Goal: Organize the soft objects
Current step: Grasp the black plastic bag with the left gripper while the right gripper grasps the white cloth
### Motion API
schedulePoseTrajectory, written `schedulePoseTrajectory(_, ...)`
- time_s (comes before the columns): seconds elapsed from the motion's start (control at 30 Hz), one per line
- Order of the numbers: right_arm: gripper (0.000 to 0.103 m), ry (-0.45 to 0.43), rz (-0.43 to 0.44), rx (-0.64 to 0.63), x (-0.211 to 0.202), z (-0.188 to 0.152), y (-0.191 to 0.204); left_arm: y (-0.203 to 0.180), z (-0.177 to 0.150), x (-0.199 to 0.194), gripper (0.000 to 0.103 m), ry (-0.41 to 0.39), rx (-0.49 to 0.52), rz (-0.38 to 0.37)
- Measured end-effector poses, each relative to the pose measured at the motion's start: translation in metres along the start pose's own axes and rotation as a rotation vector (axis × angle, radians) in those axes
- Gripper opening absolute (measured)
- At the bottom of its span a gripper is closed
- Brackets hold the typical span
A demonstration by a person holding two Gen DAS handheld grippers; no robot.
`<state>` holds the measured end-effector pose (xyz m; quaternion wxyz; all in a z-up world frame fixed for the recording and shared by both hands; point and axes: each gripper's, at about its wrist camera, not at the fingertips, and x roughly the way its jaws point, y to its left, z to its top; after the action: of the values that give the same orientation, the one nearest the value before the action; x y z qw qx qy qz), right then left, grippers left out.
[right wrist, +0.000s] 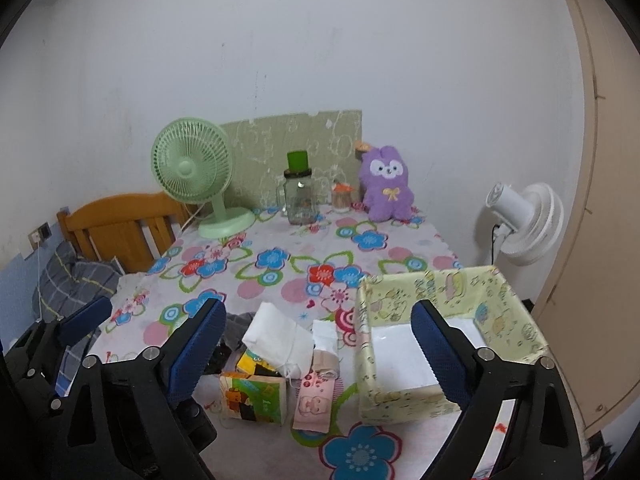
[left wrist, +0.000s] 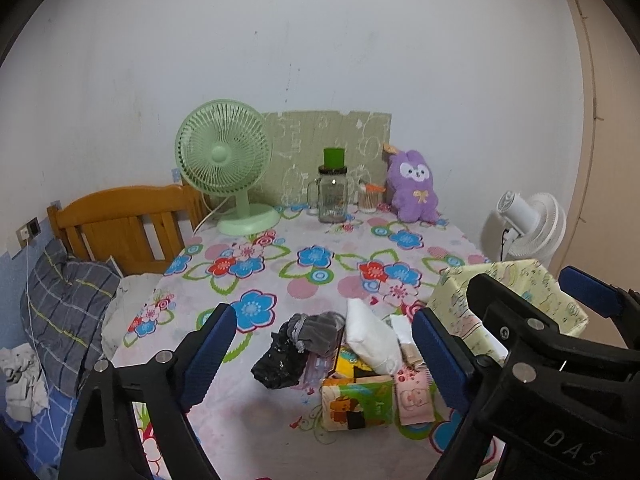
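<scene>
Currently both grippers held above worktop (left wrist: 280, 280): left gripper (left wrist: 324, 344) fingers apart, empty; right gripper (right wrist: 320, 344) fingers apart, empty; soft items (left wrist: 344, 344) piled beside box (right wrist: 460, 292).

My 2 wrist views look slightly downward across the floral table (left wrist: 280, 272), sharing the green fan (right wrist: 192, 168) beyond.

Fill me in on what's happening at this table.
A person holds two blue-padded grippers over a flower-print tablecloth. The left gripper and right gripper are both open and empty. Below them lies a pile of soft things: a grey drawstring pouch, a white cloth bag and a green cartoon-print tissue pack. The pale yellow patterned box beside the pile holds none of them yet.
</scene>
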<state>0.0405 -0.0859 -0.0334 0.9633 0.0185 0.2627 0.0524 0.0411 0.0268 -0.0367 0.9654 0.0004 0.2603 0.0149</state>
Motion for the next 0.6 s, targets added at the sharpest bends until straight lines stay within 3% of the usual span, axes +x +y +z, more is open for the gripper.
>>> schedulePoseTrajectory(0.6, 0.089, 0.137, 0.037, -0.029, 0.074, -0.017, 0.032, 0.026, -0.02, 0.062, 0.084, 0.142, -0.016, 0.014)
